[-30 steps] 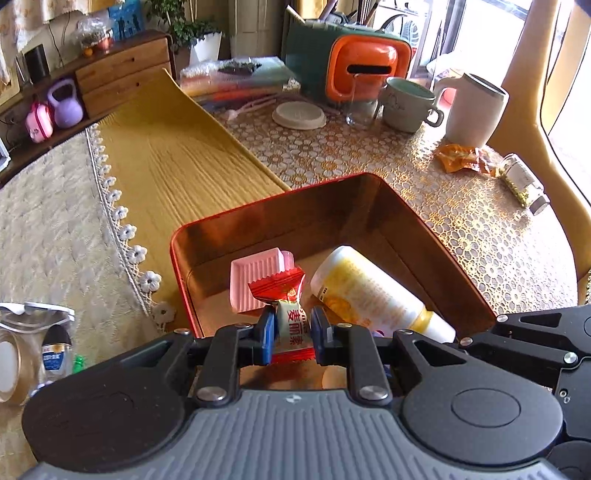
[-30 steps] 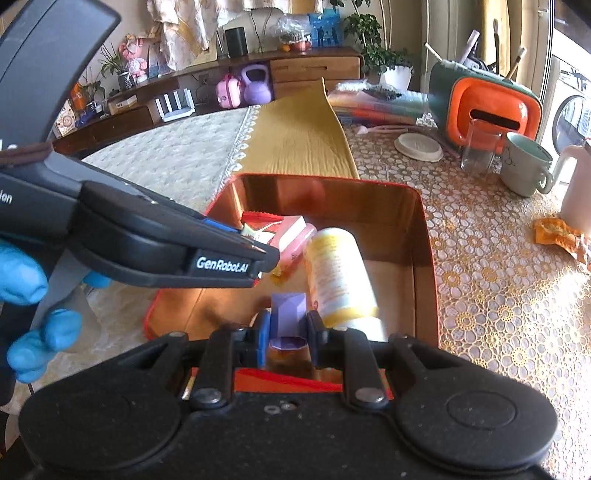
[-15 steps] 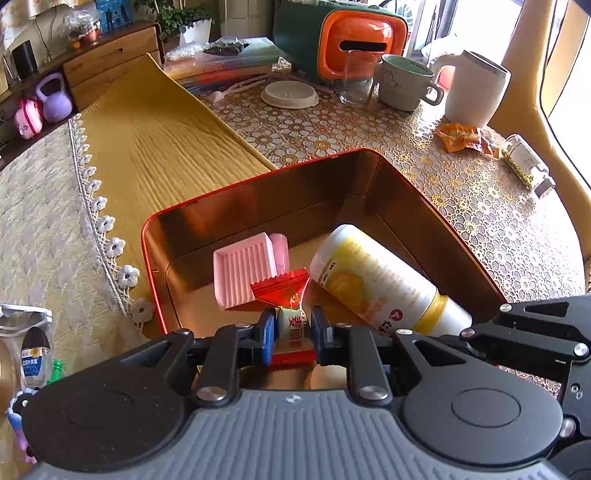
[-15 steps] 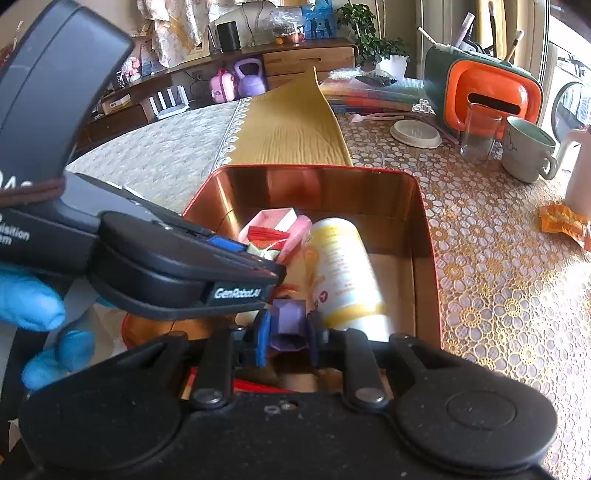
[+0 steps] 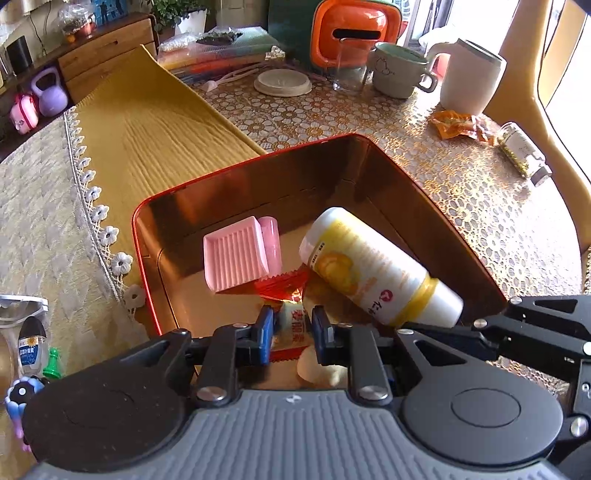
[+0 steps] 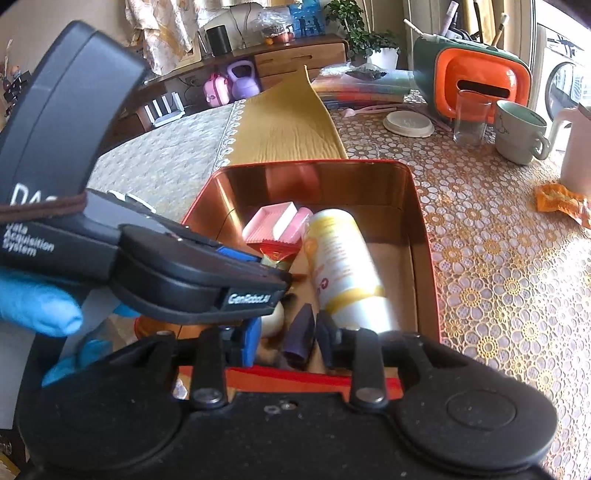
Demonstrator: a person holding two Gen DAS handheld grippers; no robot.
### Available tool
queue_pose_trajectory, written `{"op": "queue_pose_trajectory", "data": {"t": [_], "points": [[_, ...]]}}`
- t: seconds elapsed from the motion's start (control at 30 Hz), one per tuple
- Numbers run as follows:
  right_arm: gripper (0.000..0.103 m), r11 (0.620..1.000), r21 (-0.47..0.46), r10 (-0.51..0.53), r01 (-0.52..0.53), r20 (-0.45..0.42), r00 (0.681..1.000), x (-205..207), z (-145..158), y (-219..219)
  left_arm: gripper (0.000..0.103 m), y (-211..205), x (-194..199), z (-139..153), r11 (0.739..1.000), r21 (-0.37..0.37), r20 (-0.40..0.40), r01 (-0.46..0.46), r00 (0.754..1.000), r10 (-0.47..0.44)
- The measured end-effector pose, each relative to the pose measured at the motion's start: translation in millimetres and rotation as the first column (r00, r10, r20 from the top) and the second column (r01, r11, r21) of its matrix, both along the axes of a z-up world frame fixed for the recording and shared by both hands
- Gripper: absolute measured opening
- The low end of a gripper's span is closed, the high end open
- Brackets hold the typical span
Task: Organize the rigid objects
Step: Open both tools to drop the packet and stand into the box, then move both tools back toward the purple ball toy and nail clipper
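Left gripper [image 5: 293, 329]: nearest item in the left wrist view, poised over the near edge of the red tin [image 5: 413, 177]. Jaws parted slightly wider than the candy packet [image 5: 293, 325] standing between them; whether the blue pads actually touch the wrapper cannot be told.

Right gripper [image 6: 286, 338]: over the near wall of the same tin. Jaws apart, with a purple piece [image 6: 300, 334] tilted in the gap, near the right-hand finger; contact cannot be told.

Pale round object [image 5: 319, 369]: on the tin floor, near side, partly hidden behind the left gripper.

White and yellow bottle [image 5: 376, 269]: lying on its side in the tin, right of the candy packet, cap end toward the near right corner.

Pink ridged tray [image 5: 234, 253]: inside the tin, left of the bottle, tilted up, with a pink rounded piece just behind it.

Table covering [image 5: 480, 206]: gold floral lace, under and right of the tin. Yellow runner [image 5: 155, 136] to the far left of the tin.

Far right: orange wrapper [image 5: 456, 123] and a small glass jar [image 5: 522, 153] lying flat.

Far edge, left to right: white lid [image 5: 282, 82], clear glass [image 5: 349, 70], green mug [image 5: 399, 68], white pitcher [image 5: 469, 75], with an orange box [image 5: 354, 27] behind the glass.
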State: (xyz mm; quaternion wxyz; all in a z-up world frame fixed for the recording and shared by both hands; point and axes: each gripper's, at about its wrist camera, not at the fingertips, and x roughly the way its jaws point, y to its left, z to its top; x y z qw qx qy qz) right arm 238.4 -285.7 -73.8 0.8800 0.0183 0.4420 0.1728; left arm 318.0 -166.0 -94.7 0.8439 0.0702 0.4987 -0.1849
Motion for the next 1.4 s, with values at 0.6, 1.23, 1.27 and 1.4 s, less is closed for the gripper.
{"op": "queue_pose_trajectory", "data": {"t": [0.6, 1.23, 1.27, 1.4], "points": [[0.052, 1.000, 0.009, -0.007, 0.006, 0.063, 0.998, -21.5, 28.4, 4.0, 0.026, 34.8, -43.7, 50.1, 0.997, -0.071, 0.097, -0.013, 0.995, 0.020], [0.073, 0.998, 0.024, 0.050, -0.054, 0.139, 0.989, -56.4, 63.0, 45.4, 0.065, 114.3, -106.8, 93.0, 0.994, -0.085, 0.221, -0.069, 0.971, 0.086], [0.074, 0.998, 0.024, 0.051, -0.055, 0.141, 0.989, -57.6, 63.8, 48.2, 0.065, 120.5, -109.4, 93.6, 0.993, -0.092, 0.221, -0.072, 0.971, 0.091], [0.076, 0.997, 0.027, 0.062, -0.067, 0.144, 0.988, -61.9, 65.6, 59.2, 0.065, 144.6, -119.7, 93.9, 0.991, -0.085, 0.229, -0.103, 0.966, 0.120]]}}
